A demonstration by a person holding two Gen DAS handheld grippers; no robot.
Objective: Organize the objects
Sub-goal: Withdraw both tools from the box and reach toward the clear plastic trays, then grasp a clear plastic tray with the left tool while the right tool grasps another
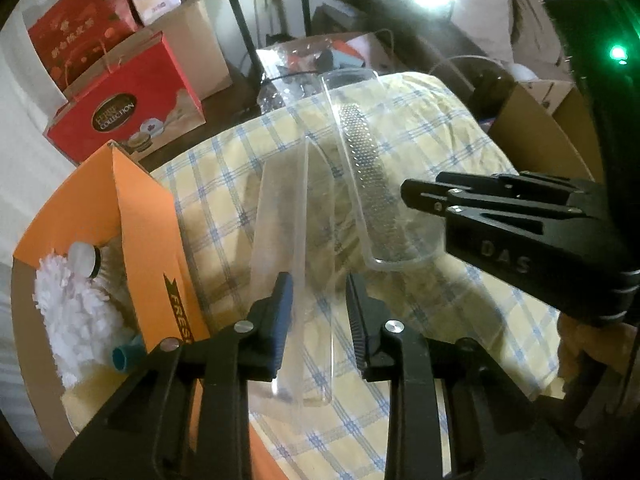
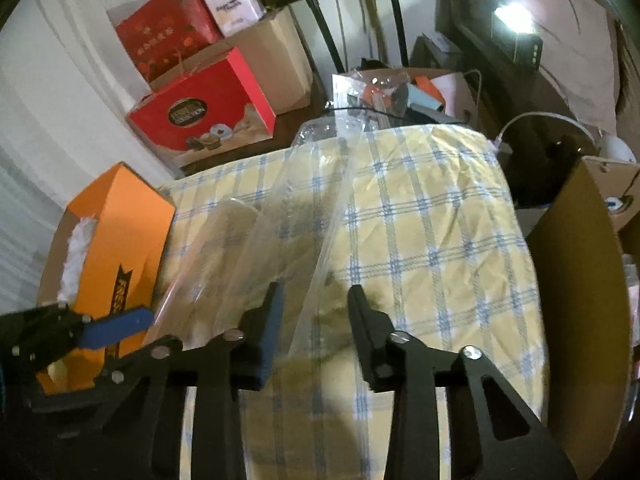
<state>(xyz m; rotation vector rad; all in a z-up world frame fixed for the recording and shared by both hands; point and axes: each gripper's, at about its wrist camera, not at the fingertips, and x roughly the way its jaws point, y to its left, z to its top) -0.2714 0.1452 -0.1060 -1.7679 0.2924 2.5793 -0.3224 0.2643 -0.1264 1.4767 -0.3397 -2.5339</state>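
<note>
On the yellow checked cloth (image 1: 440,128) lies a long clear plastic cover (image 1: 316,240). My left gripper (image 1: 318,300) straddles its near end, with the jaws close on either side and a thin gap showing at the right finger. Beside the cover lies a metal grater (image 1: 364,168) in a clear tray (image 1: 400,264). My right gripper (image 1: 416,198) hovers at that tray's right side. In the right wrist view my right gripper (image 2: 314,300) stands open with the clear plastic edge (image 2: 320,256) running between its fingers. The left gripper's blue-padded finger (image 2: 120,326) shows at the left.
An orange box (image 1: 148,216) at the left holds a white fluffy duster (image 1: 72,312). Red gift boxes (image 1: 128,100) and cardboard cartons stand behind it. A brown cardboard box (image 2: 580,280) borders the cloth on the right. Clutter and cables lie at the far end.
</note>
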